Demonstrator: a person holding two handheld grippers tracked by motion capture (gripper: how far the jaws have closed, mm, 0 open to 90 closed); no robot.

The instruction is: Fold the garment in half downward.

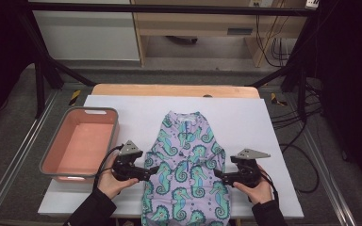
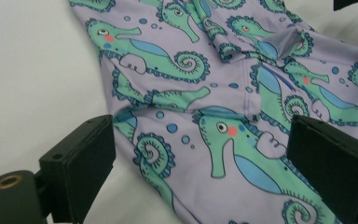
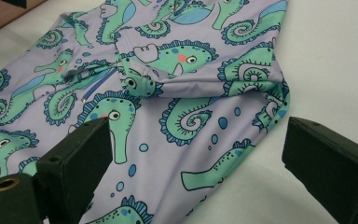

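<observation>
Left: a pink basin (image 1: 80,141) is sitting empty on the white-covered counter (image 1: 245,122). Centre: the seahorse-print garment (image 1: 186,165) is lying flat, sleeves folded inward; folding its length is judged still outstanding. The left hand-held gripper (image 1: 154,170) and right hand-held gripper (image 1: 218,177) are standing wide, gripping nothing, flanking its edges.

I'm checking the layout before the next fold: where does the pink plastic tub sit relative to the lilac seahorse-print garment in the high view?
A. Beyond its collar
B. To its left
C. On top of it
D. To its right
B: the pink plastic tub stands left of the lilac seahorse-print garment, apart from it, on the white sheet.
</observation>
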